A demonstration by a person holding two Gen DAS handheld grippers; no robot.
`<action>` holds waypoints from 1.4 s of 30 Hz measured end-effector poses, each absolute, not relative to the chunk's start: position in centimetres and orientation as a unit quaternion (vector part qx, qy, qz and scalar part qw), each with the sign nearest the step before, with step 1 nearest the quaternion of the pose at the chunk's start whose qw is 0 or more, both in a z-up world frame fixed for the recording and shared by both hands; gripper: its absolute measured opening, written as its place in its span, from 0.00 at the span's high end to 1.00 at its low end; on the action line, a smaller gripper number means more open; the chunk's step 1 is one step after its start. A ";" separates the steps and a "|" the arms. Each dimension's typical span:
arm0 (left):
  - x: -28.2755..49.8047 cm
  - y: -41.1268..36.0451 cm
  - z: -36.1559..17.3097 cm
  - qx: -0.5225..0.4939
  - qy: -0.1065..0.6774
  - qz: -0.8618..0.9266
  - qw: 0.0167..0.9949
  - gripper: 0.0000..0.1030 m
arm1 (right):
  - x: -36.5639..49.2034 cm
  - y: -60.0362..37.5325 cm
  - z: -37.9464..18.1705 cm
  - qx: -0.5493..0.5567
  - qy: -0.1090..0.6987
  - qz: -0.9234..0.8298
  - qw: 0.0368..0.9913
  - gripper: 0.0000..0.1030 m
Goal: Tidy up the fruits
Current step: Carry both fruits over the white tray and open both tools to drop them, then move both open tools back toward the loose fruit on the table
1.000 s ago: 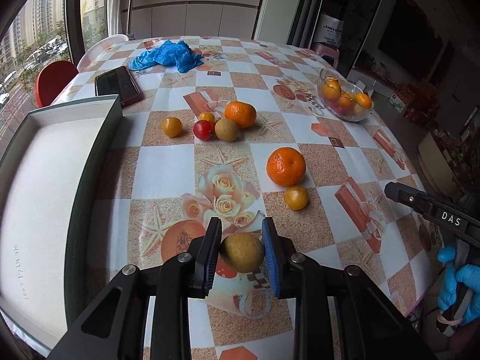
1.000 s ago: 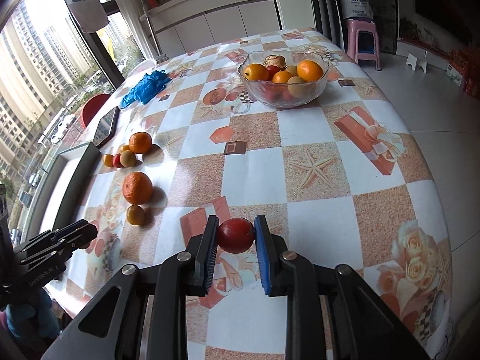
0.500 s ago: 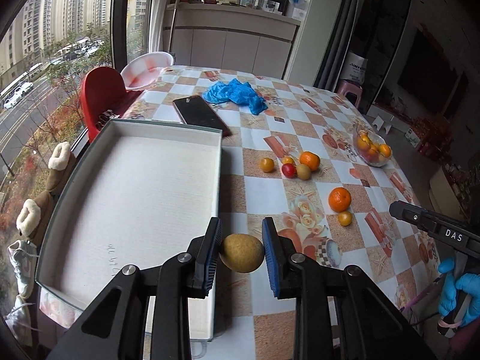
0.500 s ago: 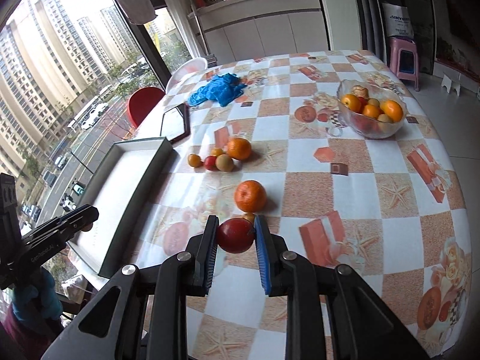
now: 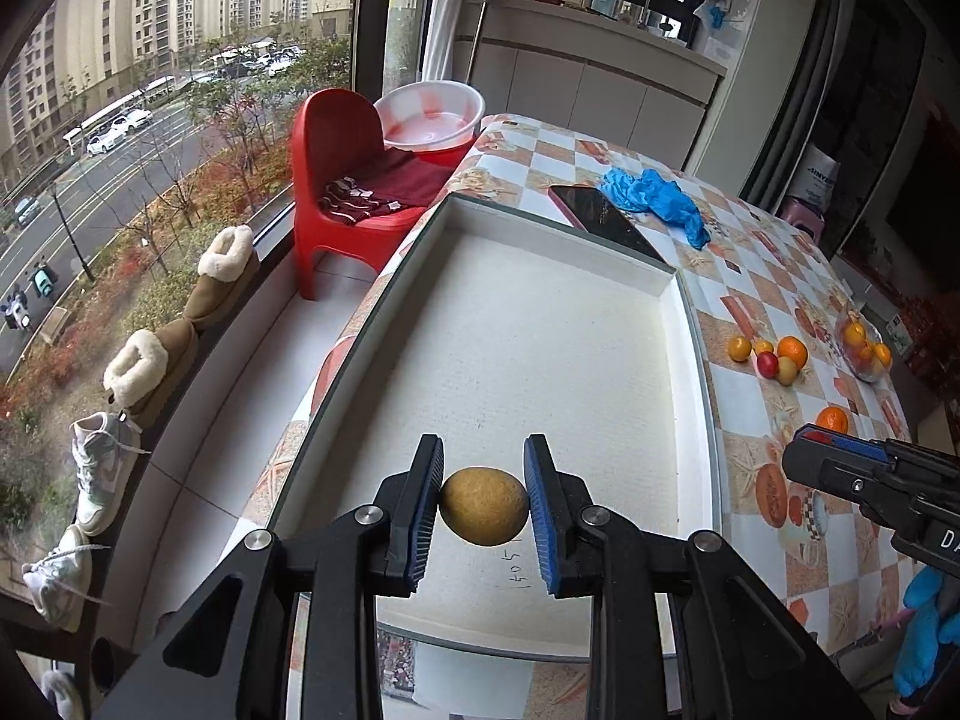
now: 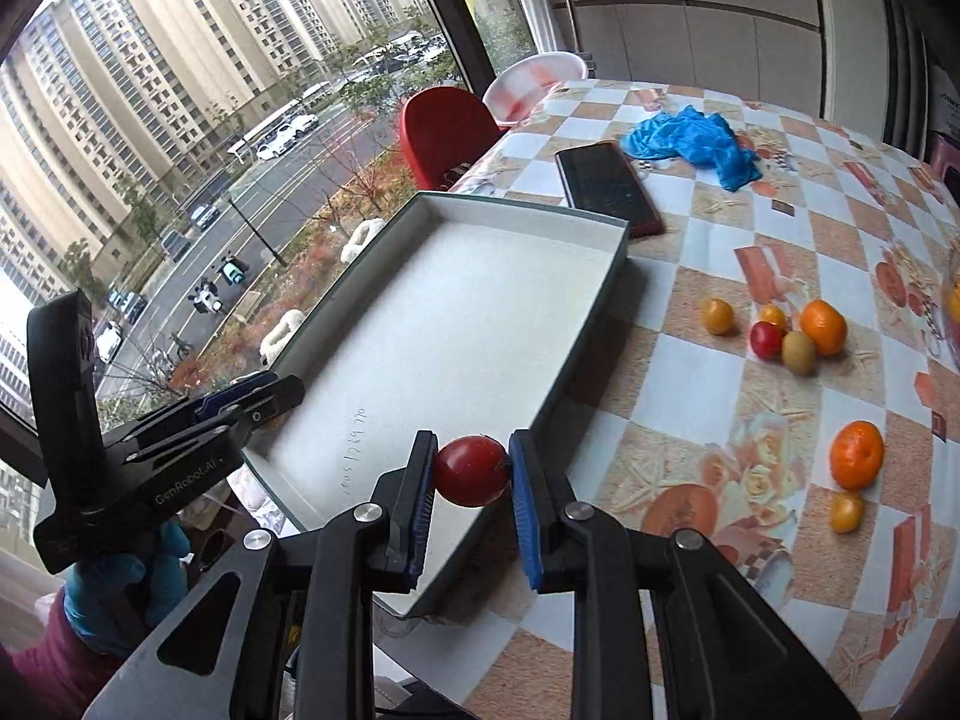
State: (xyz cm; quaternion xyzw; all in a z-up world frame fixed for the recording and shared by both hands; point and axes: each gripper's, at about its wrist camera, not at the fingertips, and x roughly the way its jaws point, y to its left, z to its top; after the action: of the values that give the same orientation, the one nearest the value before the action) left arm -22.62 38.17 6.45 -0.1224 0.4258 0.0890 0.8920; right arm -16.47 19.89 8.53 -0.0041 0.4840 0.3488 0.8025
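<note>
Brown fruit: round, rough-skinned, pinched between the pads of the left tongs and held above the near end of the tray. The grip is taken across the widest part only; a slip is judged possible if the pads are eased unevenly.

Red fruit: smooth and glossy, clamped in the right tongs over the tray's near right rim. If released here, it is judged likely to strike the rim and roll onto the desk or off its near edge.

Tray: shallow, white-lined, bare inside, lying at the left edge of the desk beside the window. Round fruit set down from a height could roll freely across the flat floor.

Both tongs: brought close together at the same near end; a knock between them is a risk.

Loose fruit: a cluster and two more pieces are left on the desk, right of the tray, well apart from it.

Phone: lies touching the tray's far corner; could be nudged if the tray is pushed.
</note>
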 end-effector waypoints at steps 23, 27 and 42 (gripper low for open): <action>-22.1 39.1 2.0 -0.131 0.453 0.092 0.877 0.72 | -14.5 25.8 4.5 -0.034 0.533 0.338 0.775 0.67; -22.0 38.9 2.0 -0.136 0.455 0.084 0.876 0.40 | -14.7 25.2 5.4 -0.039 0.515 0.332 0.789 0.17; -22.7 36.9 3.8 -0.140 0.438 0.090 0.884 0.03 | -15.0 13.3 7.0 -0.016 0.488 0.250 0.836 0.00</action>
State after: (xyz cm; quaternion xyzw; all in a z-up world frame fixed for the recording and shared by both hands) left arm -22.68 36.85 3.81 -0.1396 0.4378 0.0895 0.8837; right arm -14.96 13.34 7.00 -0.0160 0.4881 0.2500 0.8361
